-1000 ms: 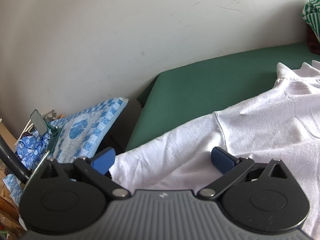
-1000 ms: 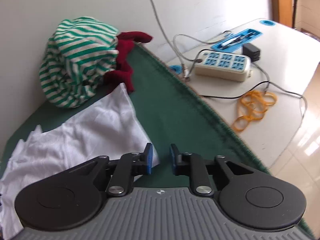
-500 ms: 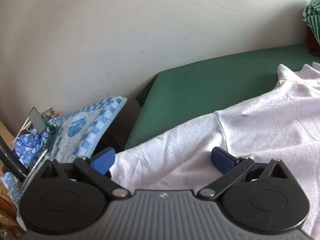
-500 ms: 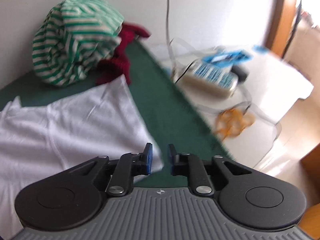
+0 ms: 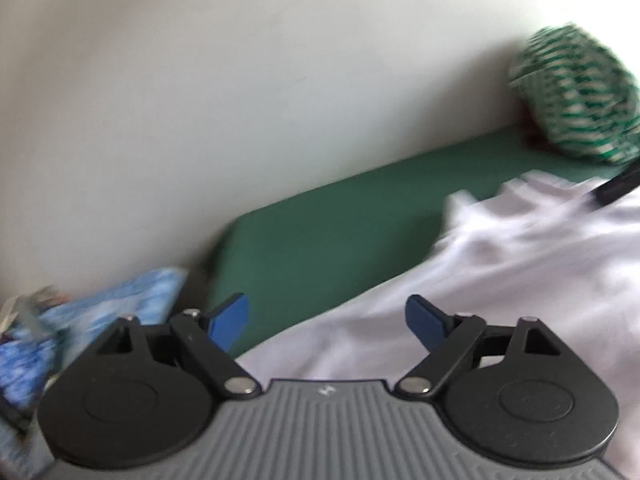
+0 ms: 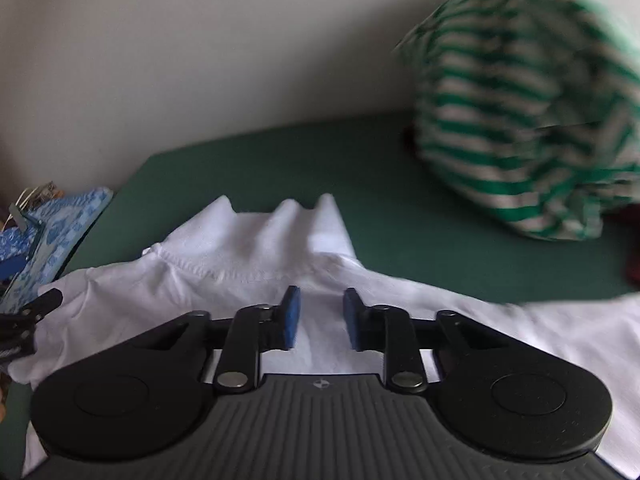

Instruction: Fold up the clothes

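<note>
Both pairs of jaws stand apart with nothing pinched between them. Our left gripper [image 5: 326, 318] hangs wide over the near left corner of the green table cover [image 5: 320, 236], its jaws having just been closing a little; only cloth and cover lie beyond its blue pads [image 5: 230, 320], none of it pressed. Our right gripper [image 6: 318, 316] holds a narrower gap, its jaws also having just been closing, and through that gap we see the white shirt [image 6: 260, 256] lying flat beneath, not caught.

We find the white shirt spread across the near half of the green cover, its collar end pointing toward the far wall [image 6: 200, 40], three small peaks of fabric standing up along that far edge. A green-and-white striped garment [image 6: 528, 120] sits bundled at the far right, heavily blurred, with a dark red cloth [image 6: 634, 264] just showing beside it. At the left, off the table's edge, lies a blue patterned cloth [image 6: 52, 236]. The left gripper's black tip enters the right-wrist view at the shirt's left edge.
</note>
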A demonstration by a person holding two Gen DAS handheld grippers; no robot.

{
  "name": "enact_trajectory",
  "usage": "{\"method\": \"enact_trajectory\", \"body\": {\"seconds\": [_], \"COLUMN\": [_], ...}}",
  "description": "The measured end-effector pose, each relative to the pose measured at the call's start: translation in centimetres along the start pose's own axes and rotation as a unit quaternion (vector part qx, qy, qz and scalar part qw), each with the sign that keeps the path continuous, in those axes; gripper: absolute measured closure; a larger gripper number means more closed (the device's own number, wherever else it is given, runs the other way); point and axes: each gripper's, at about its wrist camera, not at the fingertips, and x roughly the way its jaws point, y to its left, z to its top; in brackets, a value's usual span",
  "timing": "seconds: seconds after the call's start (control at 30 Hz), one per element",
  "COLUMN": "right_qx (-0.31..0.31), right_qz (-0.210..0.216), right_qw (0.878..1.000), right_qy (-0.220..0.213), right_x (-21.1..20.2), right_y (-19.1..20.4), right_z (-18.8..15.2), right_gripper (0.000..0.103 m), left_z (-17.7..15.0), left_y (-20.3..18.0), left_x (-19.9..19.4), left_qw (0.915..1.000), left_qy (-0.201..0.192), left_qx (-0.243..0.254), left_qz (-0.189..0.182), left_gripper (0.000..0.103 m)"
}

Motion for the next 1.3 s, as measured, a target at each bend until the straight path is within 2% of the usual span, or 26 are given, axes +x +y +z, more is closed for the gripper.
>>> {"method": "enact_trajectory", "body": {"seconds": [0.03, 0.1, 0.17, 0.23, 0.3, 0.33, 0.37, 0.4, 0.43, 0.47, 0.57, 0.6, 0.63, 0.67, 0.7, 0.77, 0.83, 0.87, 0.9, 0.97, 1.03, 1.07, 1.1, 1.13, 1.23, 1.3], "right_qx": [-0.006, -0.019, -0.030, -0.054, -0.081, -0.096, -0.110, -0.123, -0.134, -0.143, -0.148, -0.129, -0.096, -0.063, -0.038, -0.041, -0.053, -0.051, -0.048, -0.041, -0.032, -0.025, -0.018, -0.009, 0.016, 0.018], "right_qz": [-0.018, -0.044, -0.060, -0.079, -0.096, -0.097, -0.092, -0.086, -0.080, -0.073, -0.112, -0.125, -0.126, -0.123, -0.113, -0.091, -0.057, -0.036, -0.015, -0.020, -0.044, -0.054, -0.056, -0.053, -0.010, 0.034], "right_qw": [1.000, 0.999, 0.998, 0.995, 0.992, 0.990, 0.988, 0.987, 0.986, 0.985, 0.981, 0.982, 0.986, 0.989, 0.991, 0.991, 0.992, 0.994, 0.996, 0.996, 0.996, 0.995, 0.995, 0.995, 0.996, 0.997], "right_qy": [-0.002, -0.008, -0.015, -0.020, -0.028, -0.039, -0.050, -0.060, -0.064, -0.057, -0.060, -0.058, -0.056, -0.056, -0.060, -0.086, -0.097, -0.087, -0.078, -0.070, -0.072, -0.077, -0.080, -0.083, -0.089, -0.062], "right_x": [0.7, 1.7, 2.7, 3.1, 2.4, 1.4, 0.3, -0.8, -1.7, -2.1, -2.4, -2.3, -2.3, -2.5, -2.8, -3.7, -3.6, -3.0, -2.5, -1.1, 0.3, 0.5, 0.4, 0.0, -3.0, -4.6], "right_y": [0.1, 0.3, 0.5, 1.3, 2.4, 2.9, 3.3, 3.8, 3.9, 3.8, 1.9, 0.8, -0.4, -1.3, -1.5, -0.6, 0.7, 1.1, 1.4, 1.7, 1.7, 1.2, 0.8, 0.6, 0.5, 0.4], "right_z": [0.5, 1.5, 2.3, 2.5, 2.0, 1.4, 0.6, -0.2, -1.0, -1.7, -3.0, -3.0, -2.9, -2.7, -2.4, -2.5, -2.4, -2.1, -1.9, -1.5, -1.0, -0.7, -0.4, -0.3, -1.2, -2.7], "right_gripper": [0.099, 0.103, 0.103, 0.103, 0.103, 0.099, 0.091, 0.073, 0.064, 0.065, 0.066, 0.066, 0.057, 0.058, 0.060, 0.063, 0.063, 0.063, 0.065, 0.068, 0.087, 0.090, 0.084, 0.068, 0.065, 0.065], "left_z": [0.4, 1.0, 1.0, 1.1, 1.4, 1.2, 1.0, 0.8, 0.6, 0.5, 1.5, 1.8, 2.0, 2.2, 2.5, 3.1, 3.4, 3.4, 3.3, 2.9, 2.4, 2.3, 2.4, 2.5, 2.1, 0.7], "left_y": [-0.7, -2.0, -2.8, -3.2, -3.2, -3.3, -3.3, -3.3, -3.2, -3.2, -1.7, -1.5, -1.7, -1.9, -2.2, -3.0, -4.7, -5.8, -6.9, -8.3, -8.5, -8.7, -8.8, -8.8, -8.1, -7.5], "left_x": [0.9, 3.2, 5.3, 6.8, 7.2, 7.2, 7.2, 7.5, 7.9, 8.2, 9.5, 9.6, 9.1, 8.5, 7.7, 6.2, 5.6, 5.5, 5.6, 7.5, 8.8, 9.1, 9.0, 8.9, 5.7, 3.2], "left_qw": [0.9998, 0.9985, 0.9984, 0.9985, 0.9988, 0.9989, 0.9986, 0.9980, 0.9968, 0.9951, 0.9956, 0.9951, 0.9947, 0.9942, 0.9952, 0.9978, 0.9984, 0.9981, 0.9976, 0.9956, 0.9926, 0.9906, 0.9897, 0.9890, 0.9913, 0.9947], "left_qy": [0.010, 0.034, 0.044, 0.049, 0.046, 0.038, 0.029, 0.021, 0.013, 0.006, 0.021, 0.026, 0.022, 0.017, 0.010, -0.003, -0.007, -0.009, -0.007, 0.015, 0.020, 0.014, 0.013, 0.014, -0.010, -0.007], "left_qx": [0.004, 0.013, 0.013, 0.012, 0.016, 0.029, 0.043, 0.055, 0.066, 0.078, 0.061, 0.060, 0.061, 0.063, 0.059, 0.047, 0.051, 0.059, 0.067, 0.086, 0.099, 0.105, 0.107, 0.109, 0.093, 0.082], "left_qz": [-0.019, -0.041, -0.031, -0.021, -0.010, -0.001, 0.008, 0.025, 0.043, 0.061, 0.069, 0.074, 0.080, 0.085, 0.078, 0.048, 0.024, 0.017, 0.016, 0.034, 0.068, 0.087, 0.094, 0.099, 0.093, 0.062], "left_gripper": [0.032, 0.054, 0.060, 0.058, 0.047, 0.043, 0.032, 0.019, 0.015, 0.011, 0.010, 0.013, 0.018, 0.036, 0.044, 0.040, 0.041, 0.044, 0.053, 0.065, 0.059, 0.052, 0.050, 0.051, 0.056, 0.055]}}
